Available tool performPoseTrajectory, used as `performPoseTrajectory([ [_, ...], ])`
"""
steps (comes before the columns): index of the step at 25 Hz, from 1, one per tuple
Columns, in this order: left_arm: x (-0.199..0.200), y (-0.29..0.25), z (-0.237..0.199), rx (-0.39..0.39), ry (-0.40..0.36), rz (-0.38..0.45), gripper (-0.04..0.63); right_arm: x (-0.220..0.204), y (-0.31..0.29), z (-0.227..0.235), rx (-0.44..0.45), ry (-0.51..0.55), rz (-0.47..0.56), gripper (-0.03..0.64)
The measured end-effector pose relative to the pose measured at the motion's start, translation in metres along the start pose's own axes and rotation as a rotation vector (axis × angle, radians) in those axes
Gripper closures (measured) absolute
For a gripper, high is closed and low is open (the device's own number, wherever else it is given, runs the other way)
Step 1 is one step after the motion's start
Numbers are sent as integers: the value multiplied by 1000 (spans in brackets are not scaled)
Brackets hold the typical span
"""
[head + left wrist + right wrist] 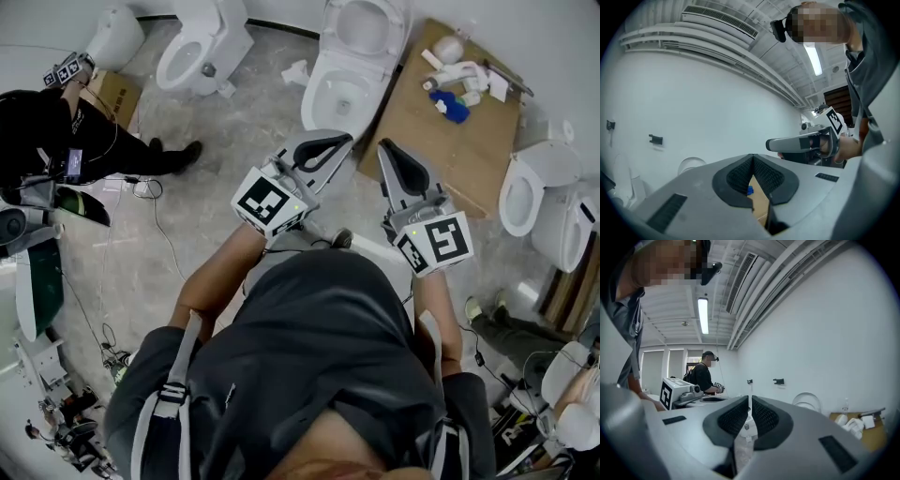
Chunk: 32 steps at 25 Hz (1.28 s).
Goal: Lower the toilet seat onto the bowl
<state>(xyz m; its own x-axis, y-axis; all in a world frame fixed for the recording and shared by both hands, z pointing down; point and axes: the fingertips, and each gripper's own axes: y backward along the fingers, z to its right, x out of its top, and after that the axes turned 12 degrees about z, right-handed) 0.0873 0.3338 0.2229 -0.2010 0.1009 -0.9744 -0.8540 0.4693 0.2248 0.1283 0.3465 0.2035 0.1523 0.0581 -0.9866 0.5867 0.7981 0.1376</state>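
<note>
Seen from above, a second person (66, 141) in black stands at far left, and spare toilets (202, 52) sit on the concrete floor (159, 272) beyond. Nearer the middle, the left gripper (330, 148) is held level. Its own view shows its jaws together at the tips with nothing between them.

Straight ahead is the target toilet. Its bowl (319, 103) is uncovered and the toilet seat (367, 26) appears to be raised behind it, apart from both grippers. The right gripper (394, 161) is just right of the left one, also level, with its jaws together and empty. To the right a cardboard surface (450, 159) holds white fittings (459, 73) and a blue item (455, 108).

Risks: with the jaws together, neither gripper can take hold of the seat's edge. A push from closed tips could tip the seat forward unheld, so it would slam onto the bowl. A wide reach by the right gripper might also knock the fittings.
</note>
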Motion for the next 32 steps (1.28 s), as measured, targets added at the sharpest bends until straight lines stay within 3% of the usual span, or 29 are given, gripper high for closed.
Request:
performPoseTrajectory([
  [6,0,-30,-19,28,-69,20,592,1,-20,25,-19,69,25,609],
  [12,5,-31,-41,52,-55,36,592,1,-40,32,-28,84,17,609],
  [32,1,-8,-149,-53,-14,40,592,-16,-149,38,-159,101,-14,609],
])
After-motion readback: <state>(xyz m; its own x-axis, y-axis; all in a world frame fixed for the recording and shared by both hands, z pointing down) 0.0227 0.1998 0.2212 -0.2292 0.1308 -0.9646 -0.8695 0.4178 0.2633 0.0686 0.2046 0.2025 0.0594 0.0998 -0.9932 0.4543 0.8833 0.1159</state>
